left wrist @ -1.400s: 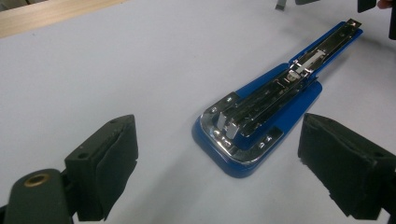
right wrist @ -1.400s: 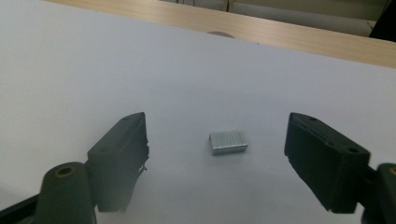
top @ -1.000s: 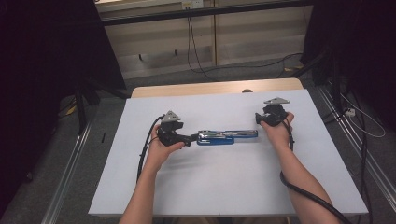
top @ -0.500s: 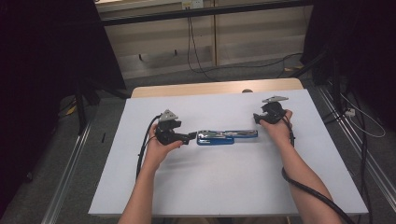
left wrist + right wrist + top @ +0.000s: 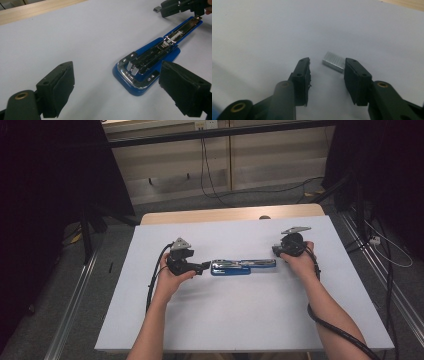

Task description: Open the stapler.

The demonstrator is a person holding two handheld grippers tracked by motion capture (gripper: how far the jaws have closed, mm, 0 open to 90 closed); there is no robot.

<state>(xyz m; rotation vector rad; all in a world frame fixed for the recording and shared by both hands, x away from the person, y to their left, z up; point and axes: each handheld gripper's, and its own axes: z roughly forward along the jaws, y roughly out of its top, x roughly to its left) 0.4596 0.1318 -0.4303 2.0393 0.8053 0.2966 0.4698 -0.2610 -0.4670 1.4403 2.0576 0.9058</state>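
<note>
Stapler (image 5: 240,266) lies opened flat mid-table, long axis across sheet, wide blue base toward left gripper (image 5: 204,267), narrow chrome rail toward right gripper (image 5: 325,73). White sheet (image 5: 240,320) bare around it, edges well apart. Left jaws wide, holding nothing. Right jaws just closing, staple strip (image 5: 333,61) just beyond tips, ungripped.

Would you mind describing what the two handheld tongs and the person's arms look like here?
Both tongs, left tongs and right tongs, are black, each topped by a grey three-cornered plate. Their two jaws are blocky black bars faced with dark pads, with brass-coloured rings at the pivots. A thick black cable trails from each. The forearms are bare, no sleeves showing.
</note>
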